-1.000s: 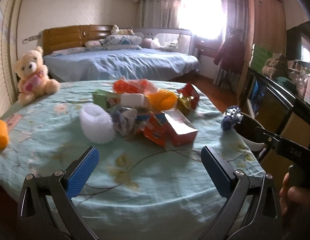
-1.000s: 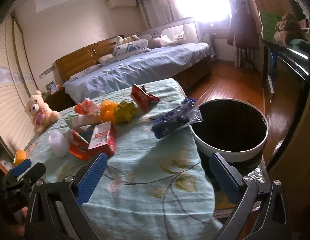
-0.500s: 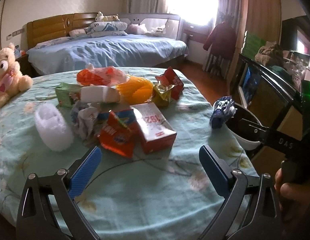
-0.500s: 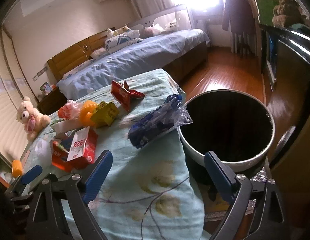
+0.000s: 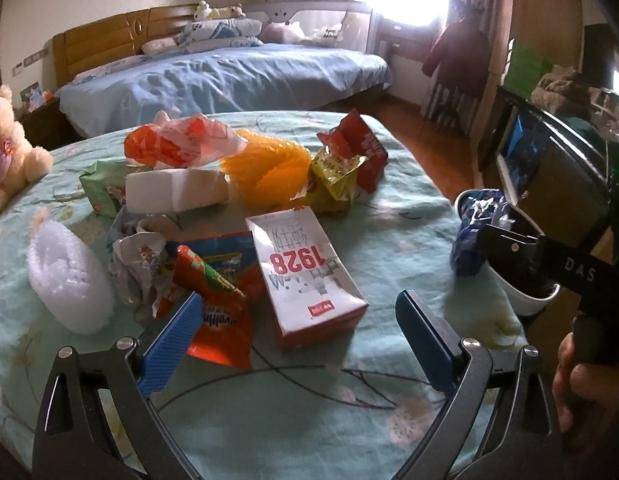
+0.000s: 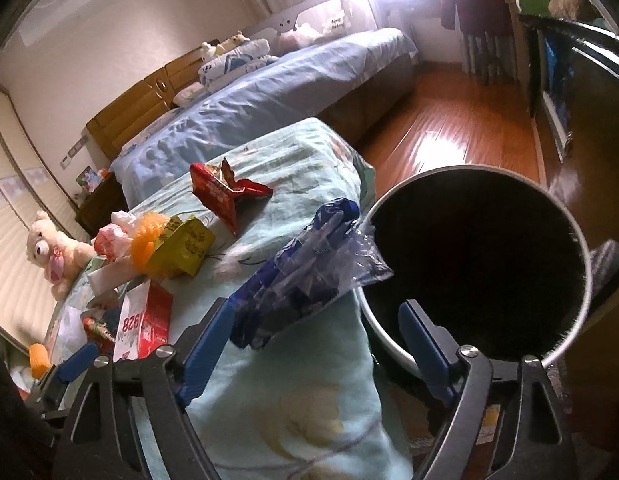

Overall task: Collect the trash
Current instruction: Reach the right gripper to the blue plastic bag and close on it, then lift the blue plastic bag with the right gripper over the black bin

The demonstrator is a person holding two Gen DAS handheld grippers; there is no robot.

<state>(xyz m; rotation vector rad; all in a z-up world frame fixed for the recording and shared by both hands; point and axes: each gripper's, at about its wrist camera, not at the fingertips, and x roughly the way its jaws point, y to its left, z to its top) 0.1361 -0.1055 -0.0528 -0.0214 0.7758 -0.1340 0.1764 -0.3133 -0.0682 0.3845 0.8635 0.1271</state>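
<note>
Trash lies piled on a round table with a pale green cloth (image 5: 293, 412). My left gripper (image 5: 297, 338) is open, its jaws either side of a red and white box marked 1928 (image 5: 305, 276), with an orange snack bag (image 5: 213, 300) at the left finger. My right gripper (image 6: 313, 344) is open just short of a blue and clear plastic wrapper (image 6: 309, 272) at the table's right edge, beside the white bin with a black inside (image 6: 481, 264). The wrapper (image 5: 475, 236) and bin (image 5: 529, 300) also show in the left wrist view.
Further trash: white foam net (image 5: 69, 280), crumpled paper (image 5: 137, 264), white block (image 5: 173, 190), green packet (image 5: 99, 188), orange net (image 5: 269, 172), yellow wrapper (image 5: 333, 184), red bag (image 5: 361, 148), orange plastic bag (image 5: 177, 144). A teddy bear (image 5: 5, 148) sits at the left. A bed (image 5: 229, 76) stands behind.
Both grippers have moved forward: the left closer to the 1928 box, the right up to the blue wrapper beside the bin. Both stay open.
</note>
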